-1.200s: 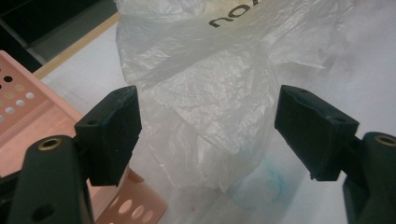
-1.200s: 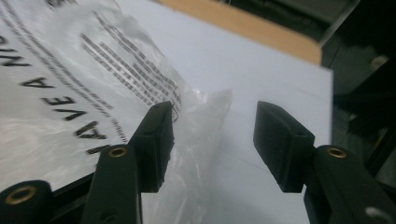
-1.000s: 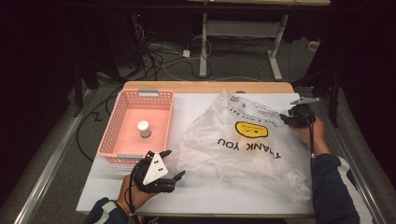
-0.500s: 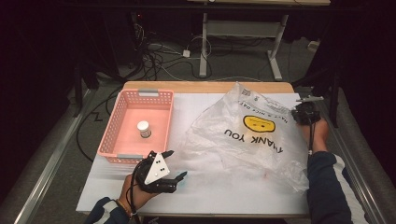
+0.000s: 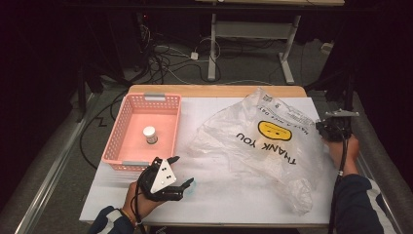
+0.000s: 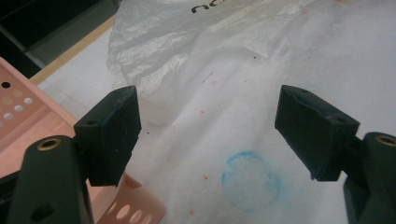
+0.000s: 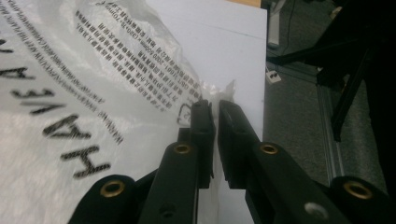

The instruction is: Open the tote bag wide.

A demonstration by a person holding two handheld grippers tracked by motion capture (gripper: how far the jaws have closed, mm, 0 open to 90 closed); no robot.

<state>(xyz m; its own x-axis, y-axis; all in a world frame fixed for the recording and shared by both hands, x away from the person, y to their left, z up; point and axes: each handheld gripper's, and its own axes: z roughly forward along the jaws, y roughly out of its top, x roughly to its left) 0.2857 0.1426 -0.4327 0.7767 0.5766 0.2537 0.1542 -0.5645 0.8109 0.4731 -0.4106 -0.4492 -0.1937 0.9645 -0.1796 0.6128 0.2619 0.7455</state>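
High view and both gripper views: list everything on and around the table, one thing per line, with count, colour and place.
Plastic bag: one, clear with a yellow smiley and black THANK YOU print, spread over the right half of the table.
Basket: one, pink, perforated, at the table's left.
Small jar: one, white-capped, standing inside the basket.
Table: one, white top with a wooden far edge.
Blue smudge: one, on the table top below the left gripper.
Cables: several, dark, on the floor behind the table.
Left gripper: black, jaws open, by the basket's near corner.
Right gripper: black, jaws pinched on the bag's right edge.
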